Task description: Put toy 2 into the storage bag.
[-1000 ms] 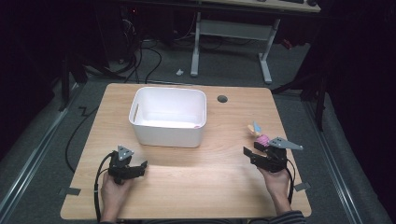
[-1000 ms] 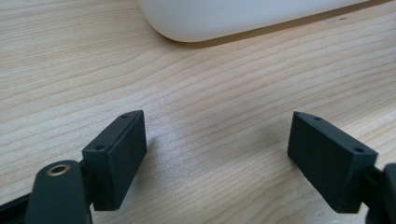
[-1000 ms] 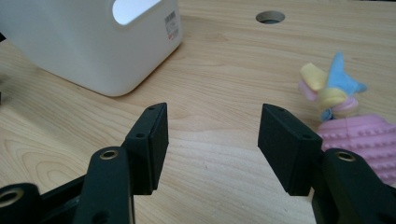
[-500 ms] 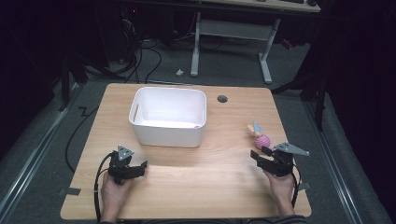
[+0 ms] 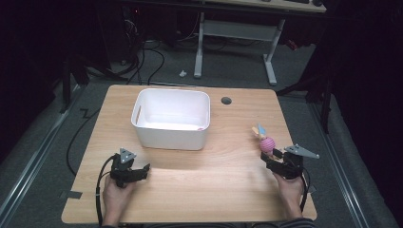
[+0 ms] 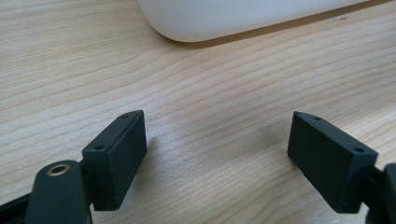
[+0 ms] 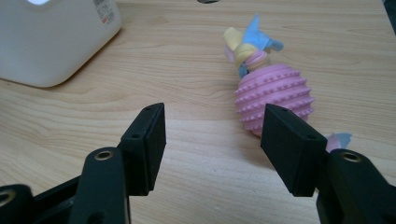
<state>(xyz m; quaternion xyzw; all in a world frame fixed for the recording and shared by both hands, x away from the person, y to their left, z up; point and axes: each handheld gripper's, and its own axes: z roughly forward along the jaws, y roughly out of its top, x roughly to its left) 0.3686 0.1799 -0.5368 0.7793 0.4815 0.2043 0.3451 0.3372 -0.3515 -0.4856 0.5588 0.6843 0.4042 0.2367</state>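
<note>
the right claw (image 5: 274, 160) is drawing back toward the person's edge of the table (image 5: 199, 190), away from the toy (image 5: 267, 141); a second ago it was sitting closer in, level with the toy's near end. its jaws are standing wide apart and holding nothing. in the right gripper view the pink ribbed ball of the toy (image 7: 273, 95) is lying just beyond the right-hand jaw, not between the two, with the yellow and blue fabric tail trailing off behind it. the toy itself is resting where it was, on the table to the right of the bin (image 5: 172, 118) and well apart from it. the left claw (image 5: 135, 172) is keeping its place in front of the bin's near-left corner, jaws also spread and empty; the left gripper view is showing bare wood between them and the bin (image 6: 243, 16) wall beyond. judged from this, the retreat is likely serving to line the open jaws up on the ball, since the toy is sitting off to one side of the gap. the pickup is not yet begun, and the bin is looking empty.
</note>
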